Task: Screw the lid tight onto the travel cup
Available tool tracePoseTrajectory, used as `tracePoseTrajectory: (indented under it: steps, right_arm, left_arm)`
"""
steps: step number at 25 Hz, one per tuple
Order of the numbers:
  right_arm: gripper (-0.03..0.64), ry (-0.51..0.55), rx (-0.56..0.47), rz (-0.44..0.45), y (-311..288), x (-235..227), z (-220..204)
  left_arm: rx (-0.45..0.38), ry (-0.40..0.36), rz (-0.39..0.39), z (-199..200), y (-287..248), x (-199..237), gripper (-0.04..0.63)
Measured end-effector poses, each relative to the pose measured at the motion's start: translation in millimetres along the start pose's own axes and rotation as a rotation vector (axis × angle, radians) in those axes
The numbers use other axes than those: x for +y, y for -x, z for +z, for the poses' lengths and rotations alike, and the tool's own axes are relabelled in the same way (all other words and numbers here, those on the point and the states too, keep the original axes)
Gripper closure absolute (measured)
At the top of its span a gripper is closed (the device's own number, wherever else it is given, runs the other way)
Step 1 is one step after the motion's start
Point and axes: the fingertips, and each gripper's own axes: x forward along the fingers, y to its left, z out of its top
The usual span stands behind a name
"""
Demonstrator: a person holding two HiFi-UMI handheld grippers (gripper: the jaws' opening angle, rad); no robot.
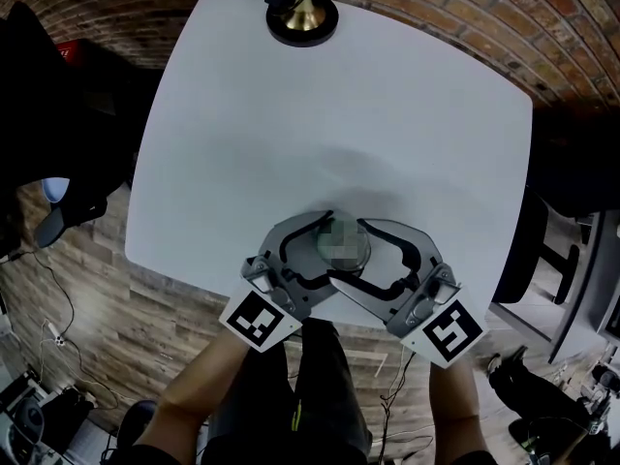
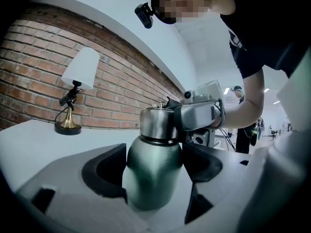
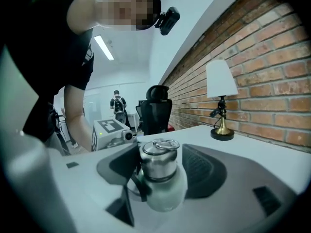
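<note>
A dark green travel cup (image 2: 153, 174) stands upright near the front edge of the white table (image 1: 339, 114), with its steel lid (image 2: 158, 123) on top. In the head view the cup (image 1: 344, 245) sits under a mosaic patch between both grippers. My left gripper (image 1: 320, 248) reaches in from the left, open, jaws on either side of the cup's body. My right gripper (image 1: 373, 250) comes from the right, open, its jaws flanking the lid (image 3: 159, 159) with a gap showing on the lid's right side. Whether the lid is screwed tight cannot be told.
A brass lamp with a white shade (image 1: 302, 13) stands at the table's far edge against the brick wall. A black office chair (image 3: 155, 110) is off the table's left side. The table's front edge runs just below the grippers; wooden floor and cables lie beyond it.
</note>
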Motion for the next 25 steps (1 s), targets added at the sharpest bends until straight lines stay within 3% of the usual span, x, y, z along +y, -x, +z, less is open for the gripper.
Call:
tracePoseTrajectory:
  steps: [5,8,15,18,21,25]
  right_arm:
    - [0.350,-0.007,-0.022,-0.021,-1.2,-3.4,2.2]
    - [0.353,-0.010,-0.052,-0.097,-2.3,-3.2,4.7]
    - [0.359,-0.114,-0.169,-0.514,3.5,-8.4,8.6]
    - [0.370,-0.157,-0.190,-0.641,5.7,-7.7,6.3]
    - [0.370,-0.162,-0.186,-0.660,6.2,-7.8,3.9]
    - [0.370,-0.146,-0.172,-0.613,4.7,-7.2,2.5]
  left_arm:
    - [-0.002,0.005,-0.010,-0.5,-0.5,0.9,0.253]
    - [0.003,0.001,0.000,-2.3,1.2,0.6,0.253]
    - [0.003,0.003,0.049,-2.0,2.5,0.5,0.253]
    - [0.006,0.001,0.061,-2.2,2.8,-0.2,0.253]
    - [0.003,0.002,0.066,-2.0,2.0,0.4,0.253]
    - [-0.001,-0.006,0.067,-1.5,1.8,1.4,0.253]
